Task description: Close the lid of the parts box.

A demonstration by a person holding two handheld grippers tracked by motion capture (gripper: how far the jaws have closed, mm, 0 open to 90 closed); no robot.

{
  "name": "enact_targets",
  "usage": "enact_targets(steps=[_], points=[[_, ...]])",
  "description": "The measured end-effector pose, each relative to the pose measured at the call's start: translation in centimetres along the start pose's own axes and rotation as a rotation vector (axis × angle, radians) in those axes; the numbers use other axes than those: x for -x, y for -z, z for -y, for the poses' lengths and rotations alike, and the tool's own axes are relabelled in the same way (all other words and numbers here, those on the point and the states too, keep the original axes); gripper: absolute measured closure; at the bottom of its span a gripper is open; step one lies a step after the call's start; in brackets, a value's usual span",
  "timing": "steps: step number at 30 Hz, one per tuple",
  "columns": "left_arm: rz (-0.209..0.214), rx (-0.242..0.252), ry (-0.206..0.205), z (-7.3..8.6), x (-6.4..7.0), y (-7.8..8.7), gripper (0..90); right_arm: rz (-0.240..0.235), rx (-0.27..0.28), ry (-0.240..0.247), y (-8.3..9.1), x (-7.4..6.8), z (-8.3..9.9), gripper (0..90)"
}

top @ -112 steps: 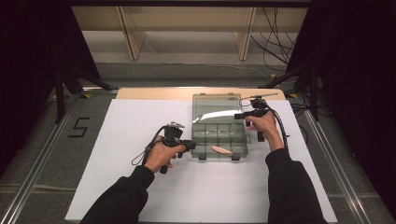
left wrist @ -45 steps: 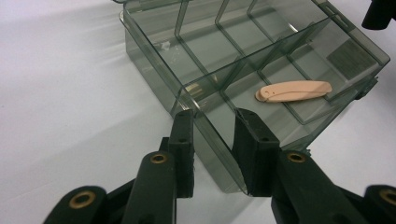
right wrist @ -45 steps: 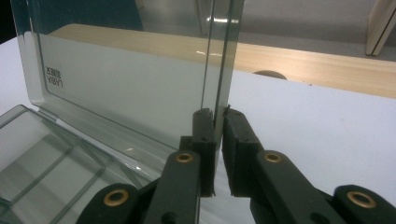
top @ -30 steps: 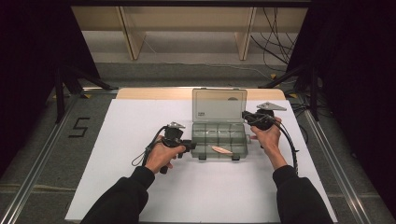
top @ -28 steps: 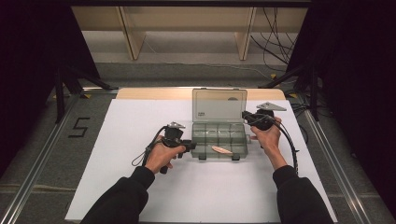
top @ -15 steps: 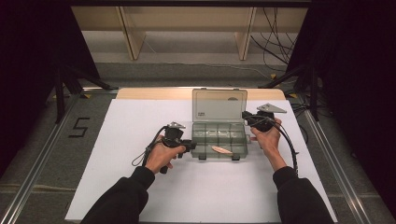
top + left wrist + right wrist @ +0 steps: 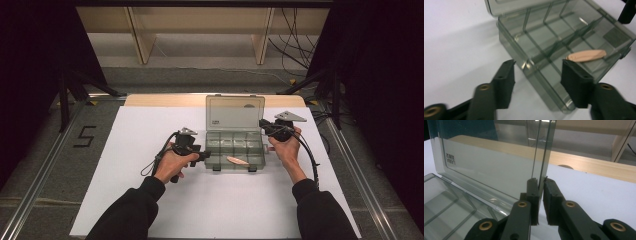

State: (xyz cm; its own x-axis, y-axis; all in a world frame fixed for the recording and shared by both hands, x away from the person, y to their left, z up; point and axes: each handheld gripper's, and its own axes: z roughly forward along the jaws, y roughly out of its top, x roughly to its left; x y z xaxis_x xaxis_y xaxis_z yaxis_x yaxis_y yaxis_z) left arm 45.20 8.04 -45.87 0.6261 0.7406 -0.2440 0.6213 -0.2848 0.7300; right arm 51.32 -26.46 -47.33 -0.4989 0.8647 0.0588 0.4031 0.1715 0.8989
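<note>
A clear grey compartment box point(image 7: 235, 150) sits mid-table on the white sheet, its lid point(image 7: 235, 114) standing upright at the back. A tan oval wooden piece point(image 7: 238, 160) lies in a front compartment and shows through the box wall point(image 7: 586, 55). My left gripper point(image 7: 204, 156) is open at the box's front-left corner; in the left gripper view that corner point(image 7: 534, 72) sits between the spread jaws of the left gripper point(image 7: 539, 82). My right gripper point(image 7: 263, 125) is at the lid's right edge. In the right gripper view the right gripper point(image 7: 541, 185) is shut on the thin edge of the lid point(image 7: 491, 167).
The white sheet point(image 7: 150, 130) covers the table, with a bare wooden strip point(image 7: 165, 100) along the far edge. A taped "5" point(image 7: 84, 136) marks the floor at left. Shelf legs point(image 7: 140, 37) and cables point(image 7: 295, 30) lie beyond the table. A cable point(image 7: 310, 155) trails from the right gripper.
The lid was half raised 3.7 s ago and now stands upright, the right gripper having moved right and back with it. Over the last second almost nothing moved.
</note>
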Motion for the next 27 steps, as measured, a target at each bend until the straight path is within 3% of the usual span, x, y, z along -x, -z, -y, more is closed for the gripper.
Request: enact_targets(steps=[3, 8, 13, 17, 21, 24, 25, 27], points=[[-0.010, 0.036, -0.016, -1.2, 0.2, 0.4, 36.8, -0.008, 0.021, -0.023, -0.2, -0.2, 0.0, 83.4], [-0.051, 0.092, -0.040, -3.7, 0.3, 1.2, 37.8, -0.003, 0.026, -0.007, -0.2, -0.1, 0.0, 83.4], [-0.086, 0.146, -0.051, -5.9, -0.1, 1.6, 48.8, -0.003, 0.023, -0.002, -0.2, -0.1, 0.0, 83.3], [-0.098, 0.163, -0.081, -7.4, -0.4, 1.7, 63.3, -0.003, 0.024, 0.000, -0.2, -0.1, 0.0, 83.2], [-0.108, 0.207, -0.059, -8.9, -0.8, 1.8, 77.1, -0.002, 0.025, 0.002, -0.2, -0.1, 0.0, 83.2], [-0.117, 0.205, -0.068, -10.1, -1.4, 2.1, 85.8, -0.001, 0.025, 0.002, -0.2, -0.1, 0.0, 83.2], [-0.124, 0.204, -0.071, -10.4, -1.5, 2.1, 87.5, 0.007, -0.001, 0.009, 0.1, -0.1, -0.1, 83.2], [-0.135, 0.206, -0.068, -11.1, -1.8, 2.1, 88.8, 0.014, 0.009, 0.026, 0.0, -0.1, 0.0, 83.2]])
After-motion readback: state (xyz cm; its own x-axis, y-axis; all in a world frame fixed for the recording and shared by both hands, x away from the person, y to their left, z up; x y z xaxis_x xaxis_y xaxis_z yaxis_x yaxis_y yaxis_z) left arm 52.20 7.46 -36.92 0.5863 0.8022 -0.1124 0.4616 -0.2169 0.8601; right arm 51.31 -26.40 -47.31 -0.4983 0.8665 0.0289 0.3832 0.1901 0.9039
